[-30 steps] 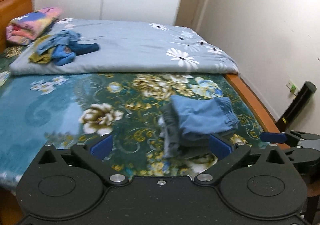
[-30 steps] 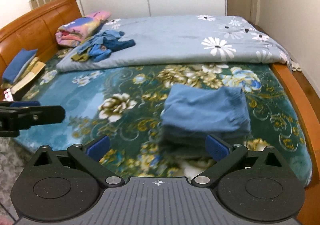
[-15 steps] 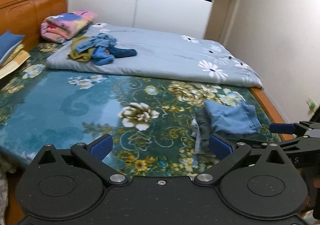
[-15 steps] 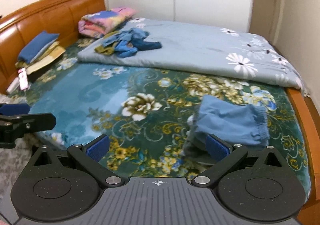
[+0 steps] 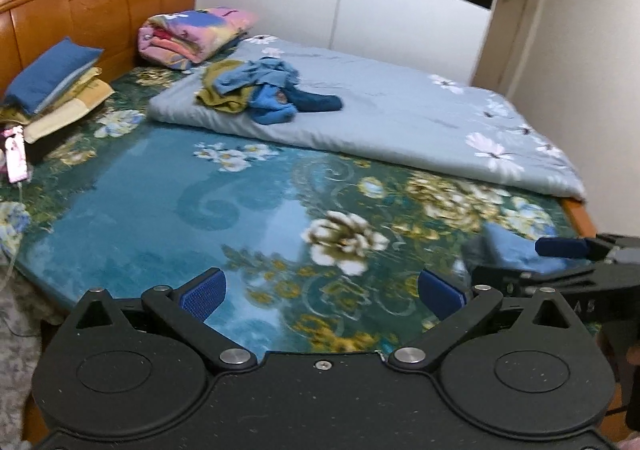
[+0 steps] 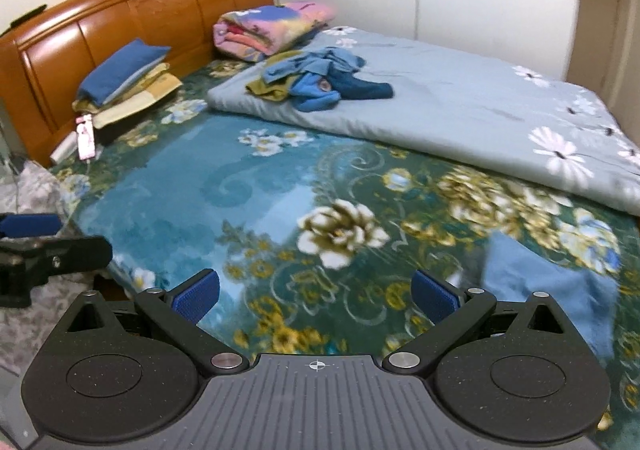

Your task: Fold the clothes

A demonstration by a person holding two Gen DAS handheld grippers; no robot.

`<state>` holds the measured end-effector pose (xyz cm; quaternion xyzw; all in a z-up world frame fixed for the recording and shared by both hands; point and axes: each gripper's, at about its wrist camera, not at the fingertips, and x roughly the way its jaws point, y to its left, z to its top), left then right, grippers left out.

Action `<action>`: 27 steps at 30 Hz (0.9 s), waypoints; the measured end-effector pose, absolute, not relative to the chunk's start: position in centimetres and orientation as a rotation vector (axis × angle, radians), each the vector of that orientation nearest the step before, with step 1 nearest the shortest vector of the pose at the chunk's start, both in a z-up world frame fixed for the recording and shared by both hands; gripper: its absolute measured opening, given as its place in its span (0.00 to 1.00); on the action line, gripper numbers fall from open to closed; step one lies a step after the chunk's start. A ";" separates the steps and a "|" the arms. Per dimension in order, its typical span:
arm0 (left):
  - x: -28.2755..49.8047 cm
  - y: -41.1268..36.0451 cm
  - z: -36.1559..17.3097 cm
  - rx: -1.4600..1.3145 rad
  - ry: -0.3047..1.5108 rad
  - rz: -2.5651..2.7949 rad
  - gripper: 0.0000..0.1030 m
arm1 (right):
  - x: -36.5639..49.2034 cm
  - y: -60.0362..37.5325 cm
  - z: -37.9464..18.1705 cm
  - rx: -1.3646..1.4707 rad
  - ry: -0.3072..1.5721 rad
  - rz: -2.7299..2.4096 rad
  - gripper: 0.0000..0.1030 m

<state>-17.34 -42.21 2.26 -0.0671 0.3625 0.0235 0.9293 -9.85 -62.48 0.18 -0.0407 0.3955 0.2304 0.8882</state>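
- Both my left gripper (image 5: 322,292) and right gripper (image 6: 316,292) are spread wide, holding nothing.
- The messy clothes (image 6: 320,80) sit far off on the gray blanket (image 6: 460,102).
- The folded blue piece (image 6: 548,282) looks blurry; I might bump it loose.

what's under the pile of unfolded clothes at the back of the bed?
The pile of clothes lies on the folded grey flowered quilt, near its headboard end. The quilt rests on the green floral blanket. Anything inside the pile is hidden.

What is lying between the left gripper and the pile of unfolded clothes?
Only bare floral bedspread, then the grey quilt's edge under the clothes pile; the left wrist view shows the left gripper open.
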 end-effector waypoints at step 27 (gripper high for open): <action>-0.9 -28.7 0.2 -0.127 0.851 0.119 0.98 | 6.3 -50.2 -2.9 -0.074 0.911 0.532 1.00</action>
